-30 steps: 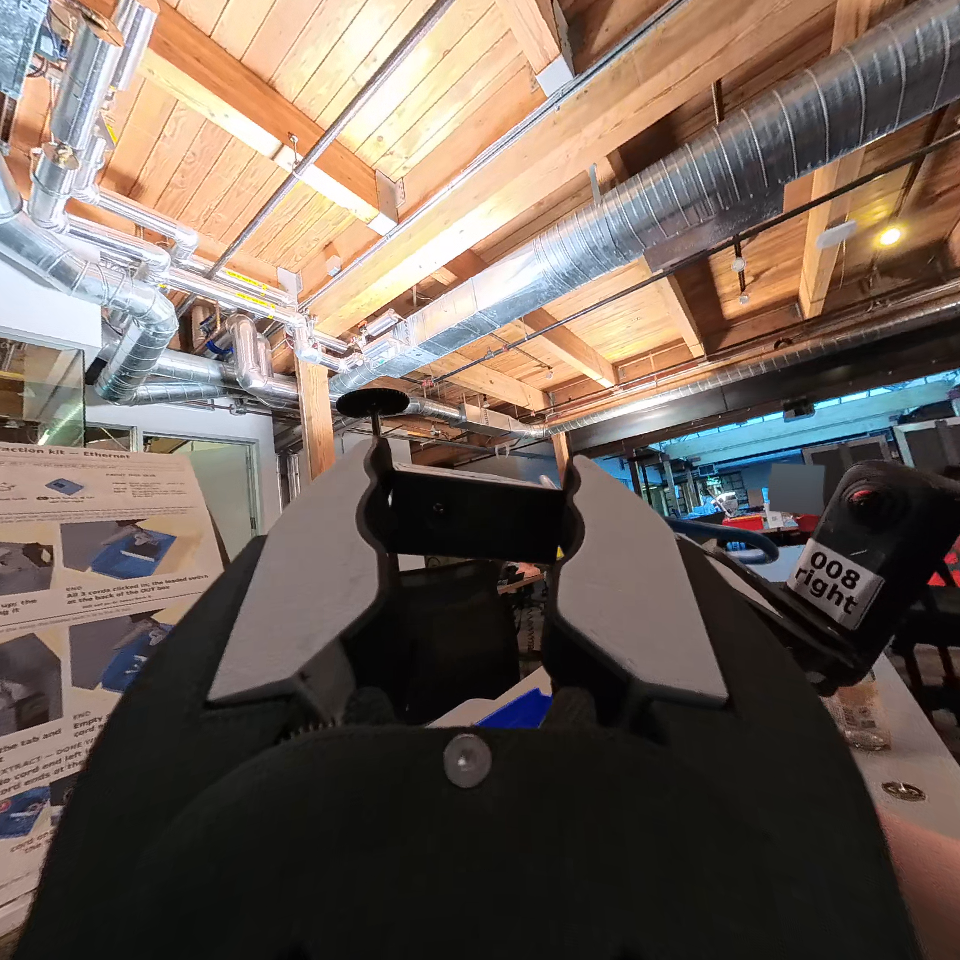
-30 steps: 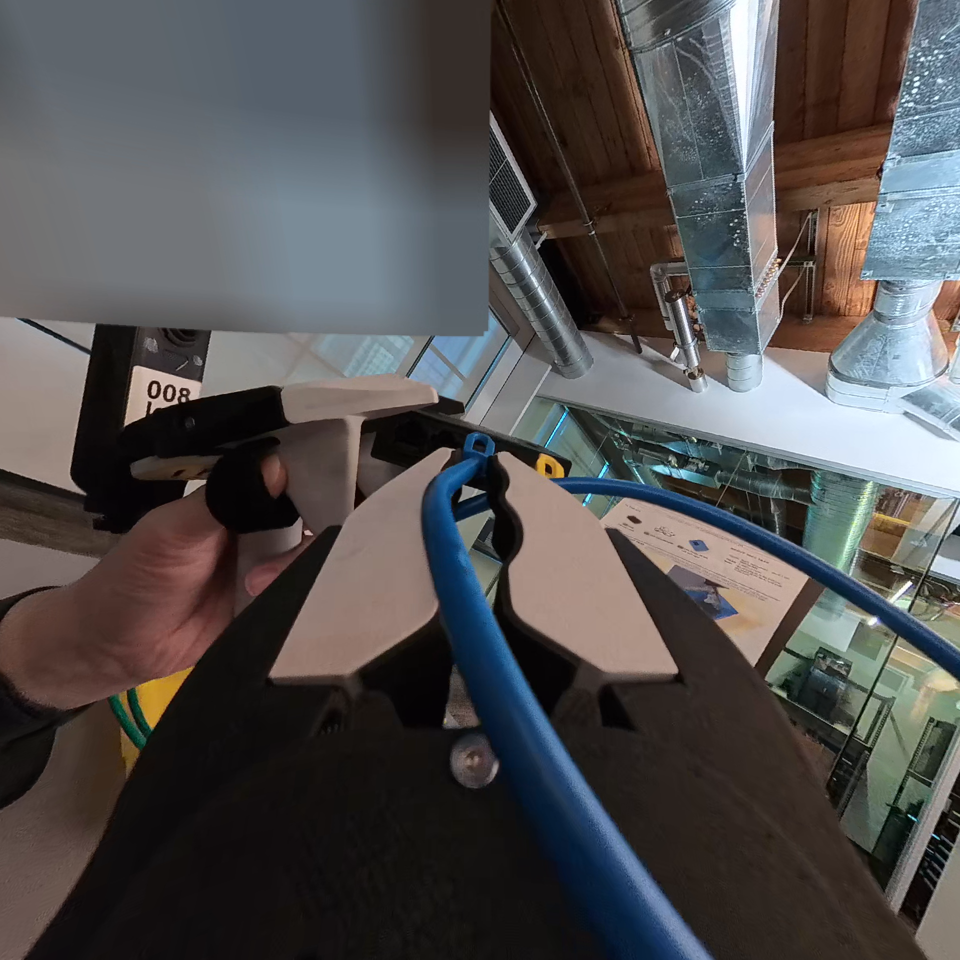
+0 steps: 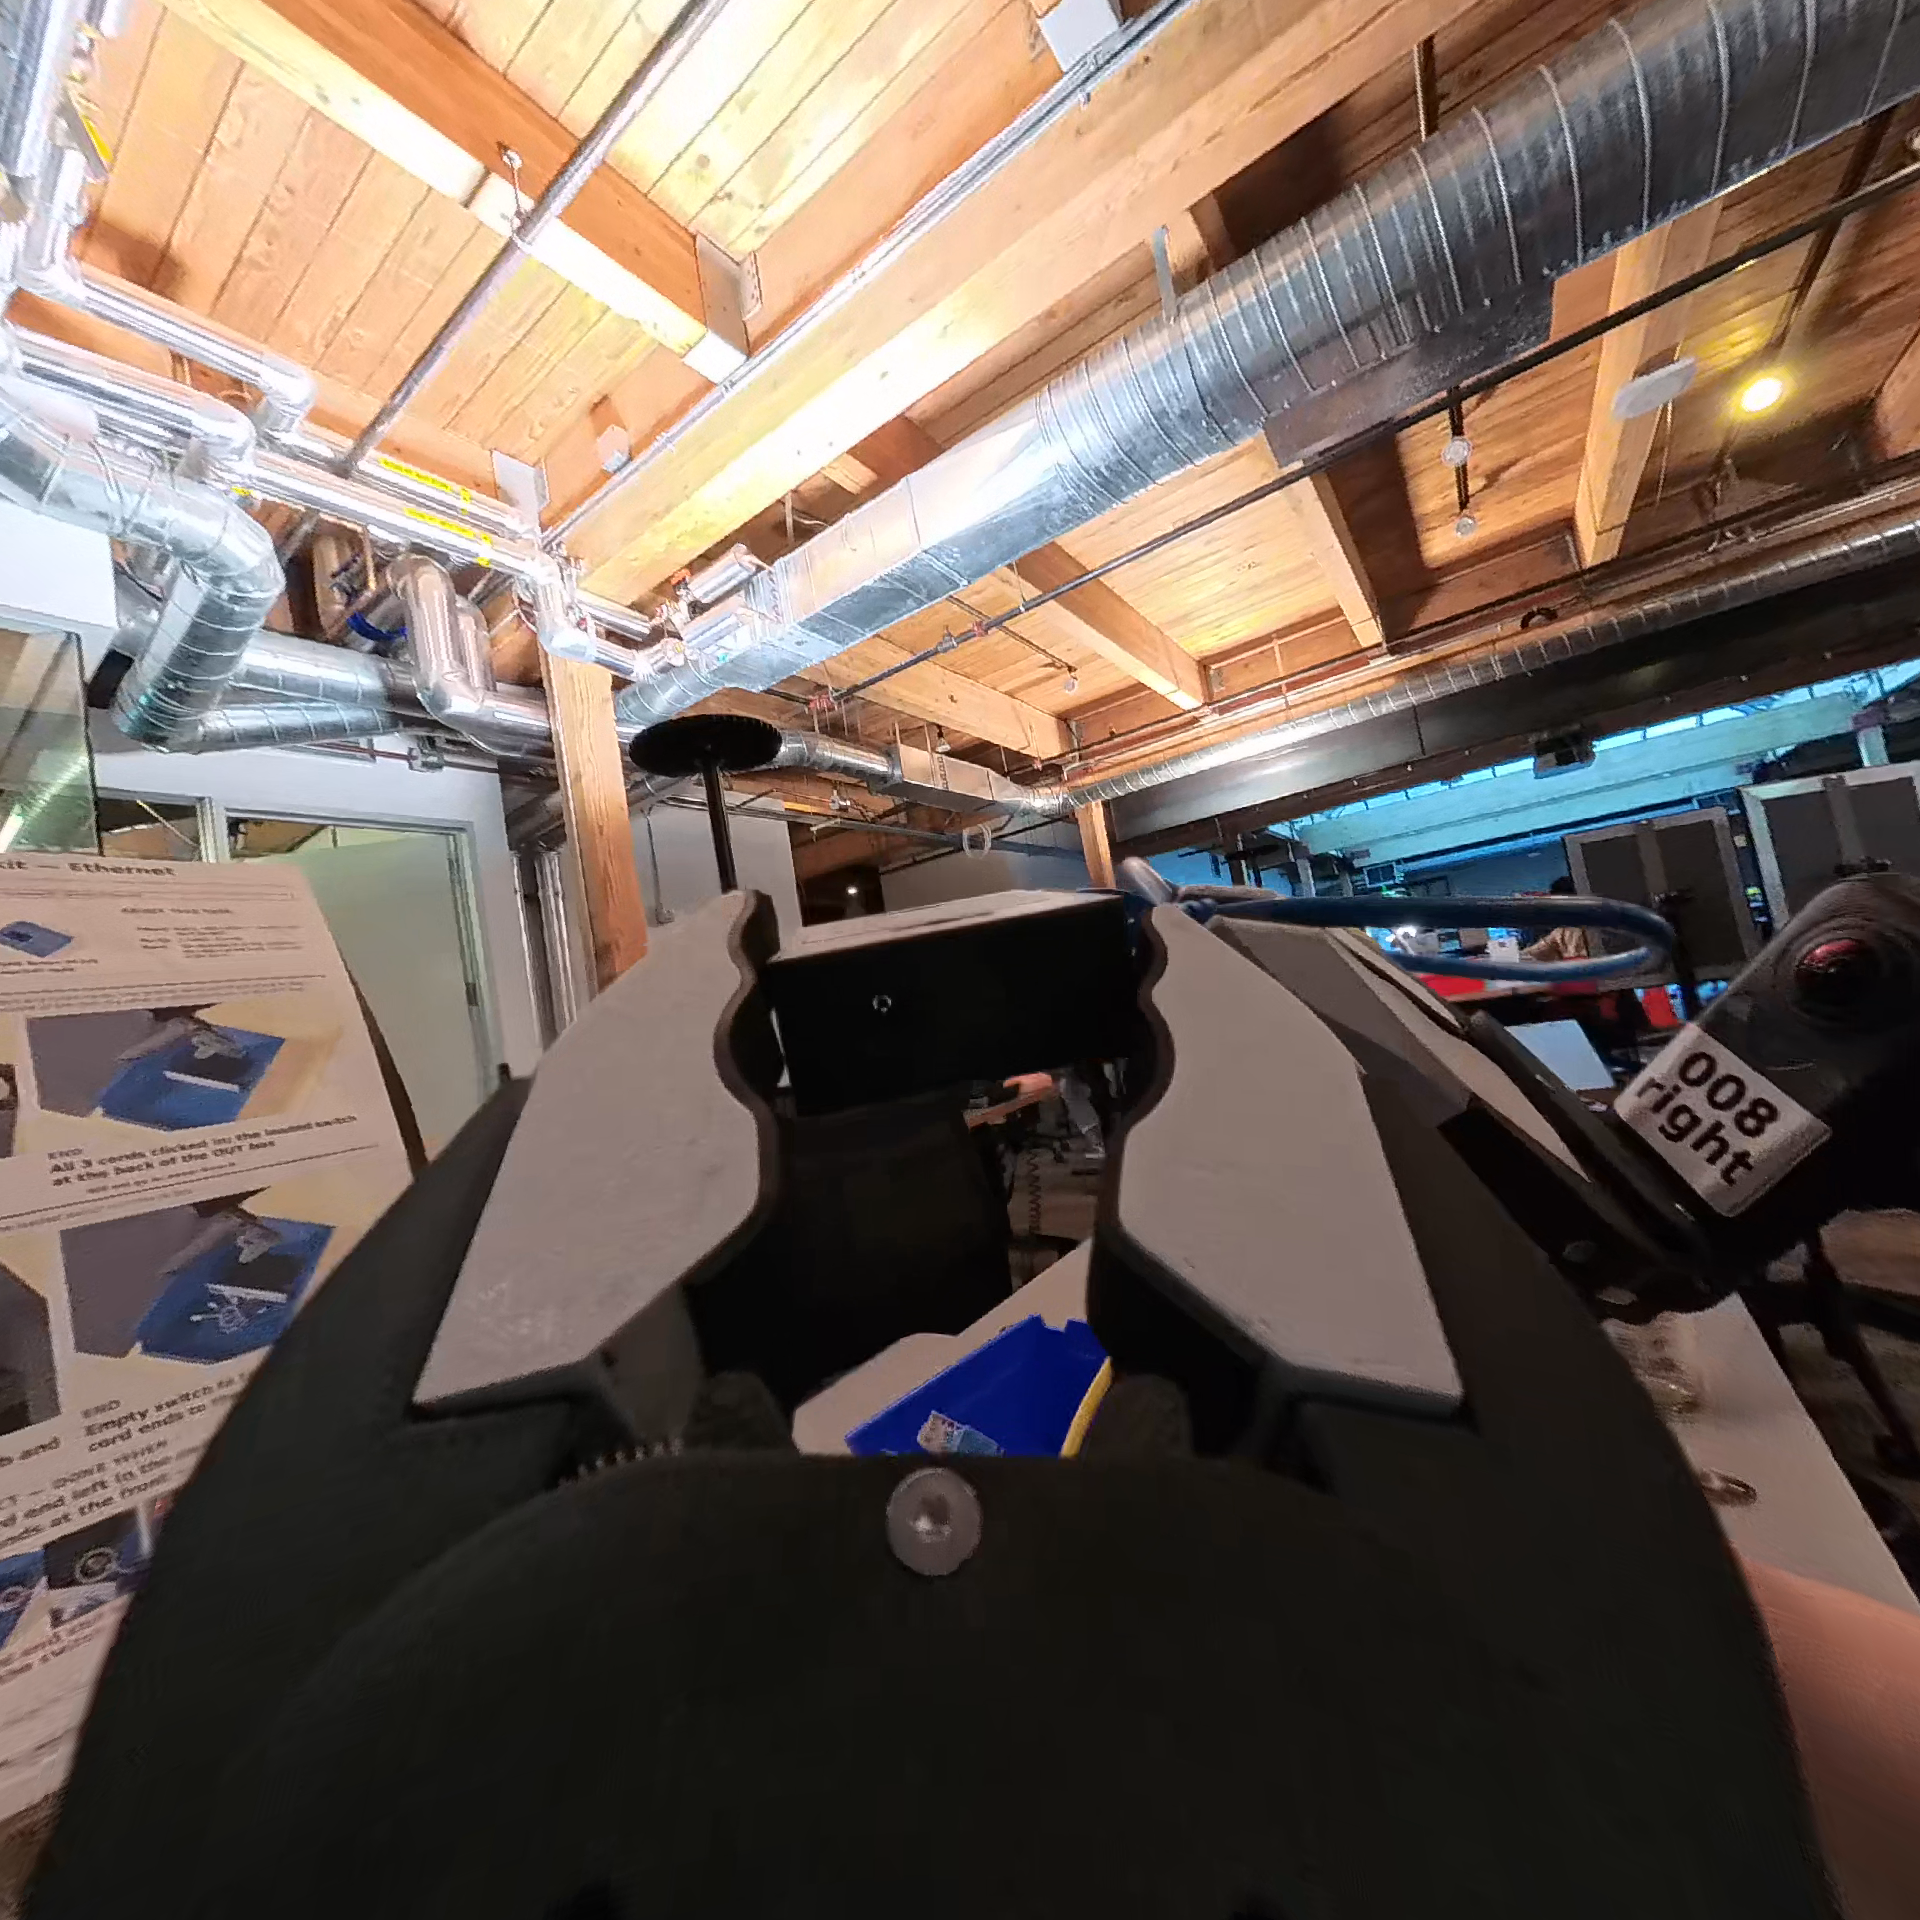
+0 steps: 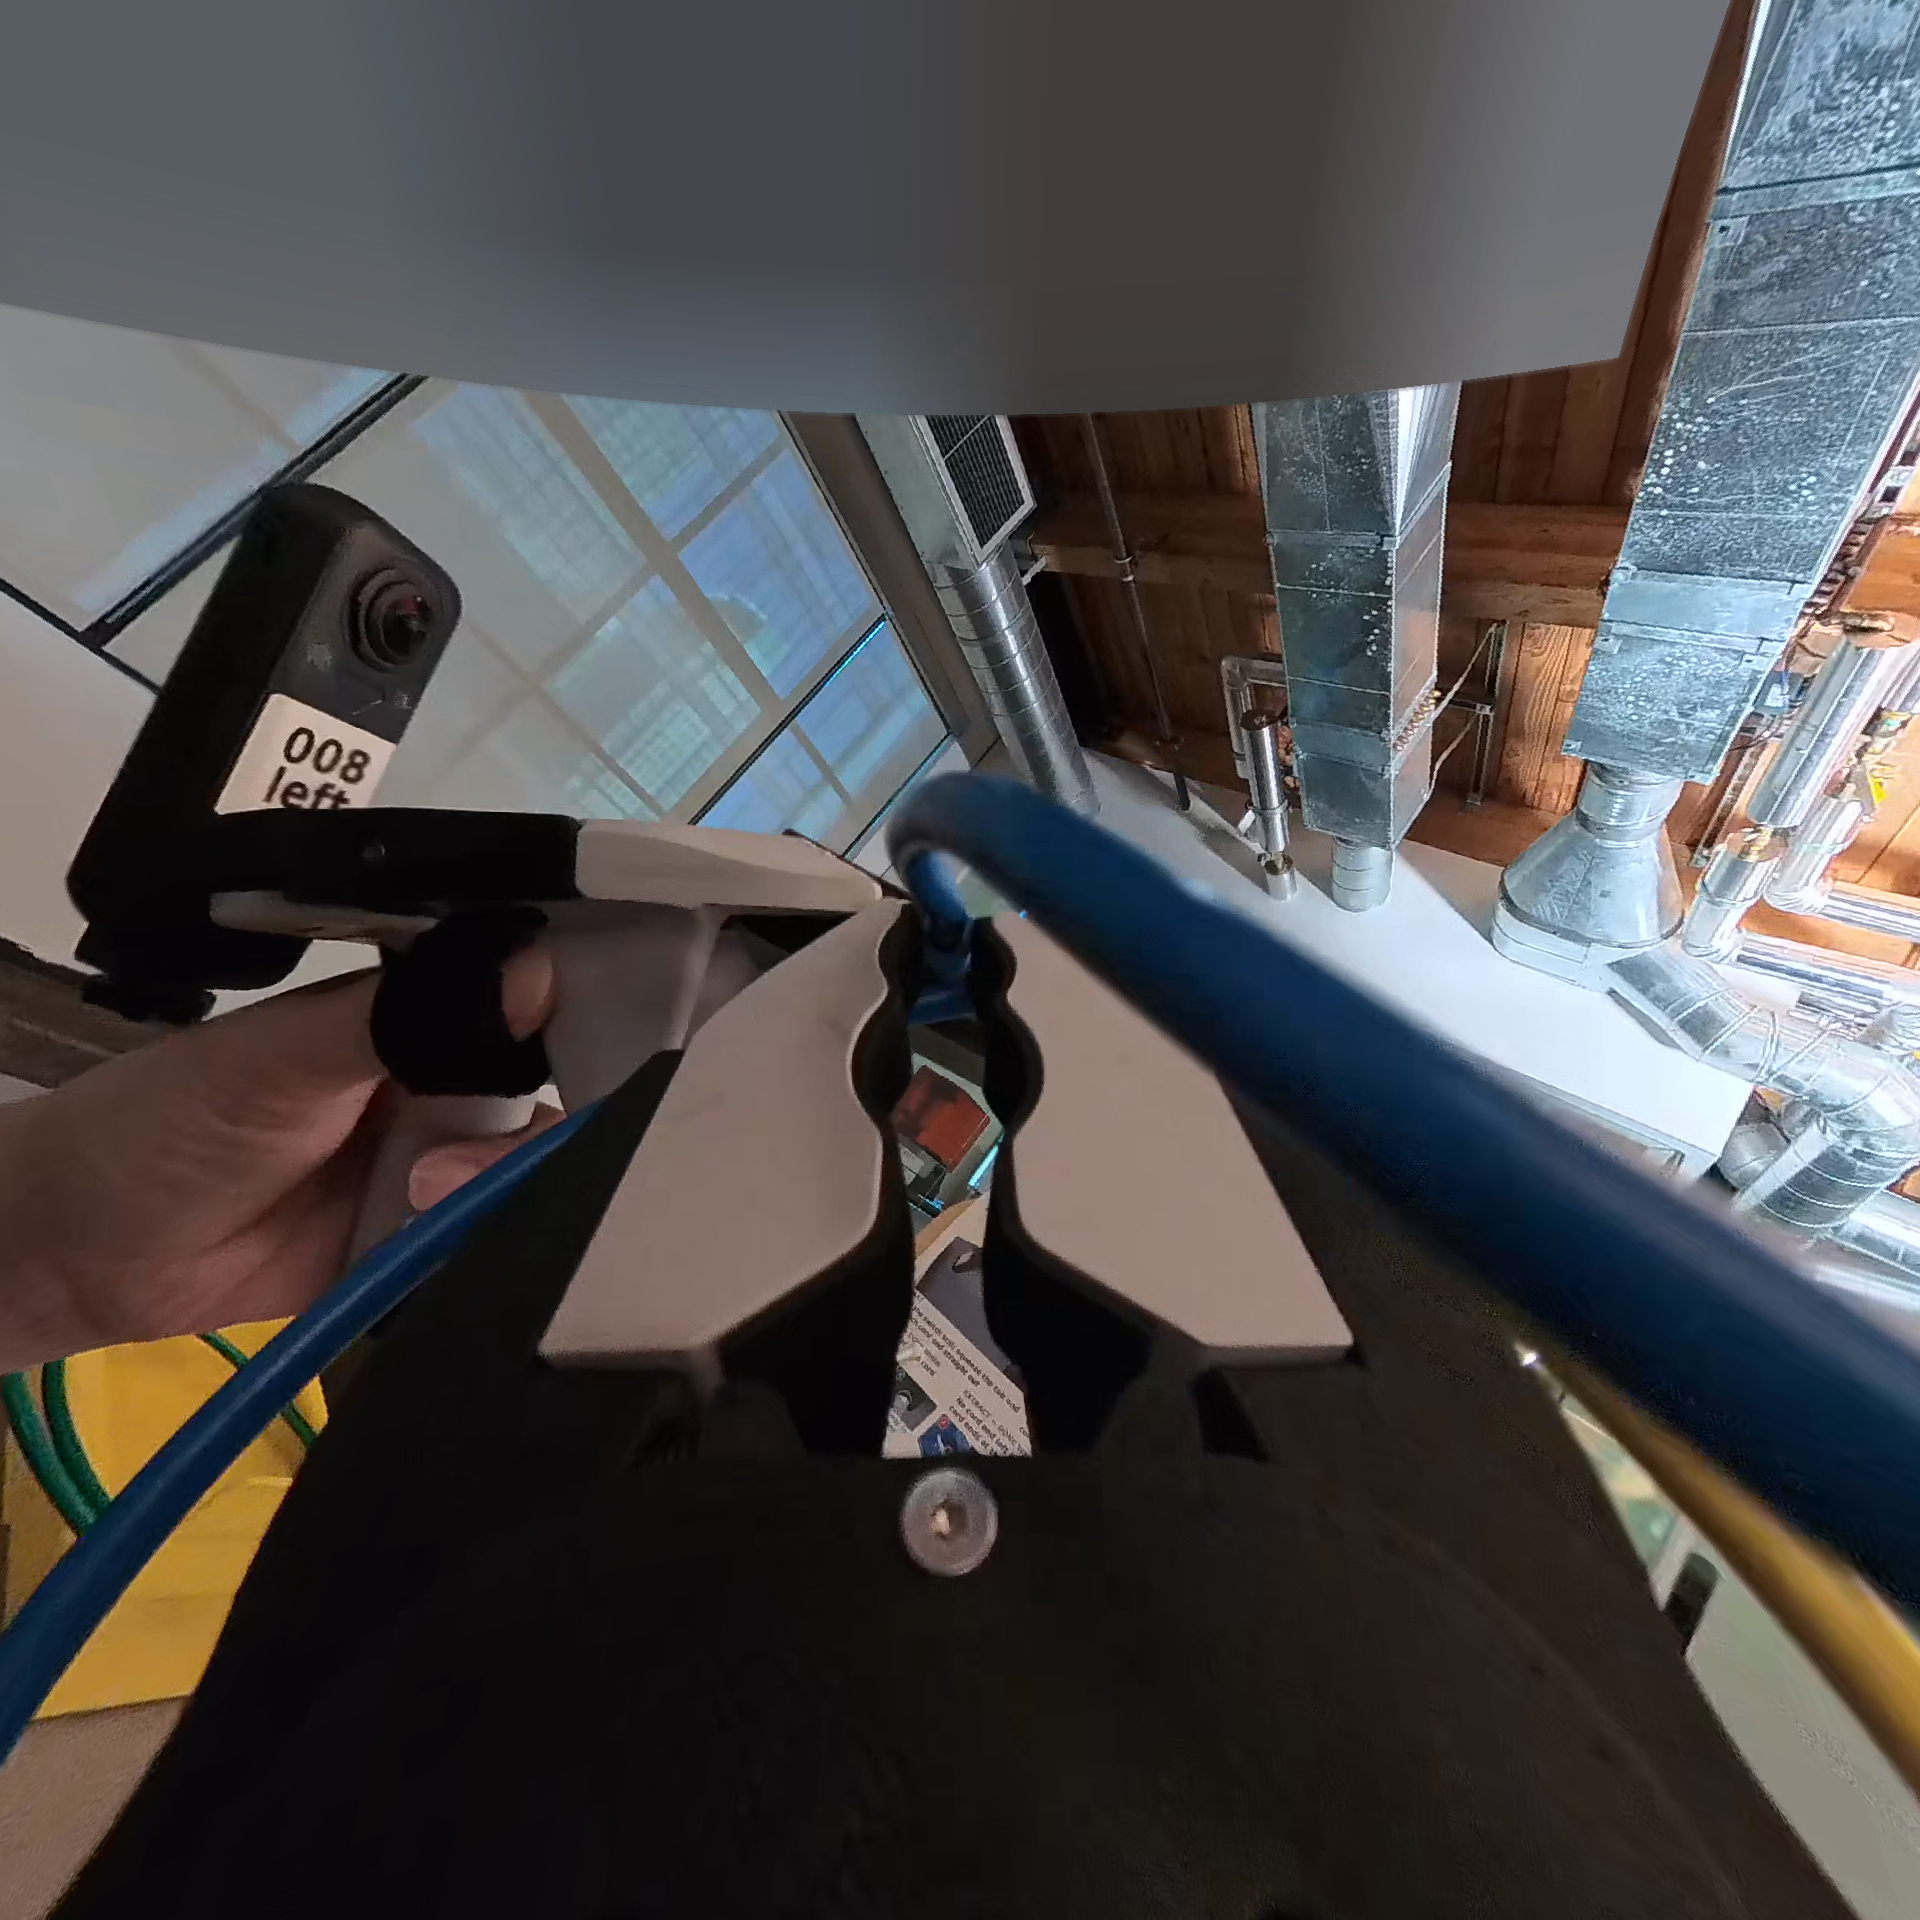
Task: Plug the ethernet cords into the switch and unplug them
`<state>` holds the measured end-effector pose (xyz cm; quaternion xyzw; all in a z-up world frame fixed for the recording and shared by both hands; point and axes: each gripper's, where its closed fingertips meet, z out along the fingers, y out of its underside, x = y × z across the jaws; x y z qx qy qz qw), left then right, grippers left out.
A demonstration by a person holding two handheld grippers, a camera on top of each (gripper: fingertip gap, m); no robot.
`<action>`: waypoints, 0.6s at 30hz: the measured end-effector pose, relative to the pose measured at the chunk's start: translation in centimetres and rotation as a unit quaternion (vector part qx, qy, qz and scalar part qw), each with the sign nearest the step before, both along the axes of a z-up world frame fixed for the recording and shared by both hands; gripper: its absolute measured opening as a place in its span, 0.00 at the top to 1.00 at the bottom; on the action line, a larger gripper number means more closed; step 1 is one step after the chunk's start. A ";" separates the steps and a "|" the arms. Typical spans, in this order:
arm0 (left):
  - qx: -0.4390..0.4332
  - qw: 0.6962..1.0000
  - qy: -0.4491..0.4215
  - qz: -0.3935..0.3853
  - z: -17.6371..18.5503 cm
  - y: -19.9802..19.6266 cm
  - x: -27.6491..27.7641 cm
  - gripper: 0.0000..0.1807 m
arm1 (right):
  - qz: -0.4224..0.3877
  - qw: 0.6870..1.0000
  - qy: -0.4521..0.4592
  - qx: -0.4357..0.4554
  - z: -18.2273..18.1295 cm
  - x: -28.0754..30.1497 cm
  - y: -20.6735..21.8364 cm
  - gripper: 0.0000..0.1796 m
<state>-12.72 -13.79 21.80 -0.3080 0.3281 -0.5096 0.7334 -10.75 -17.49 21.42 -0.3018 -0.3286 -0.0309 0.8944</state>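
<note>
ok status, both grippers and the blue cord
Left gripper clamped on black switch. Right gripper pinching blue cord at its plug end, beside the switch. Cord loops across right view; port hidden.

Switch clamped in the left gripper, cord plug clamped in the right, both raised toward the ceiling.

In the left wrist view the switch (image 3: 945, 1003) sits between the fingertips of the left gripper (image 3: 951, 997), with the right gripper (image 3: 1340, 997) just beside its right end and the cord (image 3: 1455, 920) looping off to the right above that gripper. A printed sheet (image 3: 177, 1143) stands at the left; a bin (image 3: 977, 1392) lies below, on the tabletop (image 3: 1766, 1455). In the right wrist view the cord's plug sits between the right gripper's tips, a hand (image 4: 208, 1174) on the left gripper at the left.
</note>
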 end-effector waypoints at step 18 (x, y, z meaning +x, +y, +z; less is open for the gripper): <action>0.123 0.988 -0.043 0.087 1.1 -2.2 -2.2 0.65 | 0.052 0.999 -0.006 -0.002 0.0 -1.3 -1.1 0.94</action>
